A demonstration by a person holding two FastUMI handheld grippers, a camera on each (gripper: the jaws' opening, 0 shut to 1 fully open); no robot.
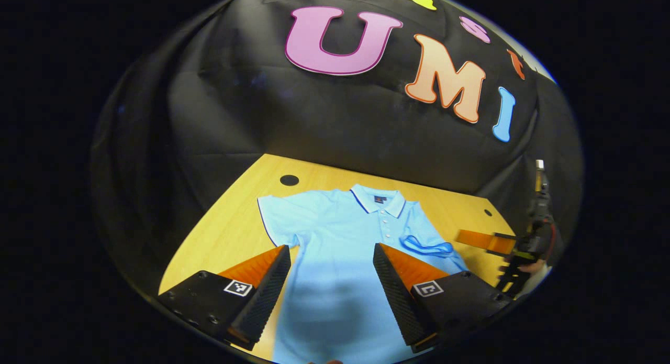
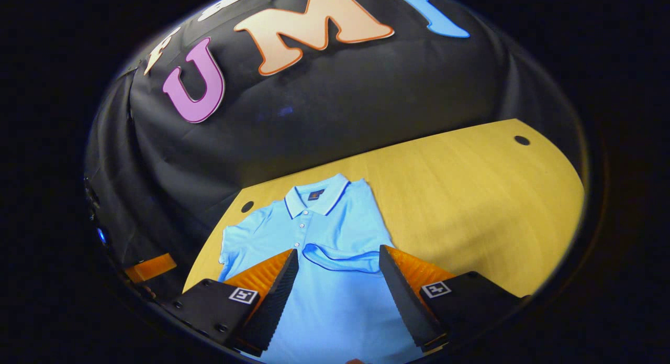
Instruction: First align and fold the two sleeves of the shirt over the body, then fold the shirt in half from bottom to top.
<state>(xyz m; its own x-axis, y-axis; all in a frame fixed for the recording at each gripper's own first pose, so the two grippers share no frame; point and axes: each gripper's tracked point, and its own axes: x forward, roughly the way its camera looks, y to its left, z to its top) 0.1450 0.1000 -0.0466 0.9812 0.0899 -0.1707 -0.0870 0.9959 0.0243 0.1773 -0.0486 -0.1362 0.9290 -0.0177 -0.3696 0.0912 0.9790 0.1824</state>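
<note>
I see both my left gripper (image 1: pixel 332 256) and right gripper (image 2: pixel 338 260) spread wide, empty, above the blue shirt (image 2: pixel 335 238); its collar label (image 2: pixel 313 195) is unreadable.

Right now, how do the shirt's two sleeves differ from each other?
The sleeve on the left gripper's side lies spread flat on the table, pointing away from the body; the sleeve on the right gripper's side is folded in over the body, its dark-trimmed cuff lying on the shirt's front. The spread one looks smooth; the folded one is rumpled. Both are short, light blue, with dark piping.
</note>
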